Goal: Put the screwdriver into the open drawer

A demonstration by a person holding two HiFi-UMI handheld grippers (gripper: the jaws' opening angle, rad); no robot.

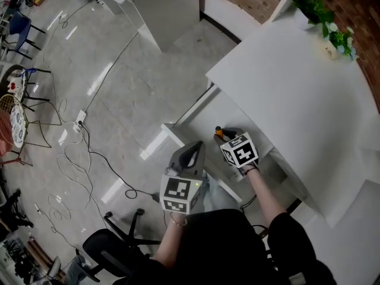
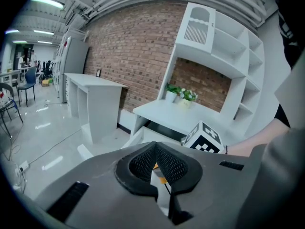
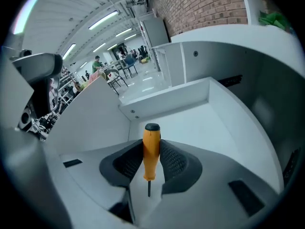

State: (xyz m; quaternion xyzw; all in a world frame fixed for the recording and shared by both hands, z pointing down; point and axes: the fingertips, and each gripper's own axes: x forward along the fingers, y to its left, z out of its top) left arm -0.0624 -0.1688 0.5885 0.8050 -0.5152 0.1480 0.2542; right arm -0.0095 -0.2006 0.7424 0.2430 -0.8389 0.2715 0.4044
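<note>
Over the open drawer [image 3: 205, 113], the right gripper [image 3: 151, 144] is clamping the screwdriver [image 3: 151, 159] by its orange handle, with the black cap pointing far and the thin shaft pointing near. To its left and nearer, the left gripper [image 2: 156, 151] is hanging with jaws pressed together, gripping nothing. The drawer is sticking out from under a white desk [image 1: 297, 94].

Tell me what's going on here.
A person holds a two-jaw gripper in each hand at a white desk. The right gripper is shut on the orange handle of a screwdriver and holds it over the floor of the open drawer under the desk. It has not been let go yet. The left gripper is shut with nothing in it, held back near the drawer's front.
</note>
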